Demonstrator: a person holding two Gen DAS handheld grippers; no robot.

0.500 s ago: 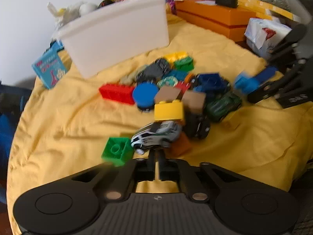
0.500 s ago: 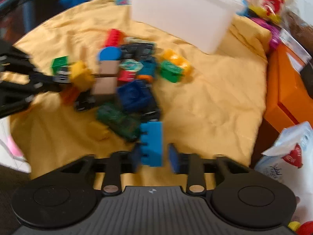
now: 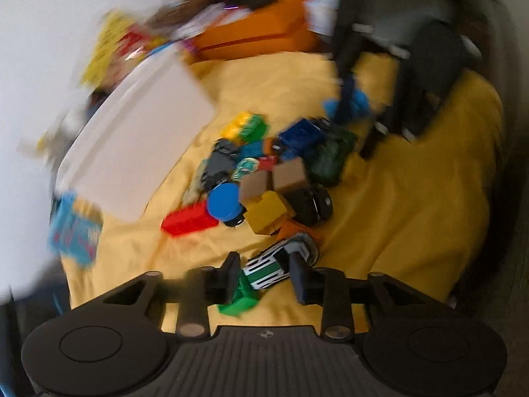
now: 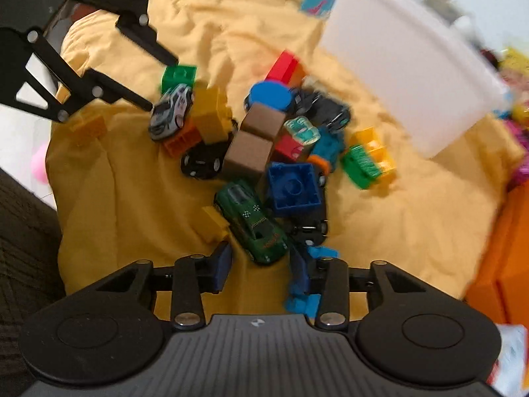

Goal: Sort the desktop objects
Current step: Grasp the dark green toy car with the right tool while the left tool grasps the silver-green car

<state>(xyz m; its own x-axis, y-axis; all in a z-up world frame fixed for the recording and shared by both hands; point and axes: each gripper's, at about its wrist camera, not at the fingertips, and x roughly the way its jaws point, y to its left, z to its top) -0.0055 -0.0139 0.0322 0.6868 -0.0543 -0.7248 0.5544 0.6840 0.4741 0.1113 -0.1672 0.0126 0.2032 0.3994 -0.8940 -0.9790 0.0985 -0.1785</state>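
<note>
Toy cars and bricks lie in a heap on a yellow cloth (image 3: 396, 231). My left gripper (image 3: 264, 276) is open. A white toy car (image 3: 281, 259) sits at its right fingertip and a green brick (image 3: 239, 299) lies low between the fingers. My right gripper (image 4: 259, 268) is open too, with a green toy car (image 4: 254, 228) just ahead of its tips. A light blue brick (image 4: 304, 294) lies loose beside its right finger. From the right wrist view the left gripper (image 4: 158, 81) stands over the white car (image 4: 172, 109). The right gripper (image 3: 357, 125) shows at the top right.
A white bin (image 3: 142, 152) (image 4: 406, 76) stands tilted behind the heap. An orange box (image 3: 264, 33) (image 4: 509, 248) and packets crowd the far side. In the heap are a dark blue brick (image 4: 292, 188), brown blocks (image 4: 251, 155), a blue disc (image 4: 271, 94) and a red brick (image 3: 188, 220).
The left gripper has opened and dropped to the white car. The right gripper has opened wider; the light blue brick it held now lies beside its right finger. Both views have swung.
</note>
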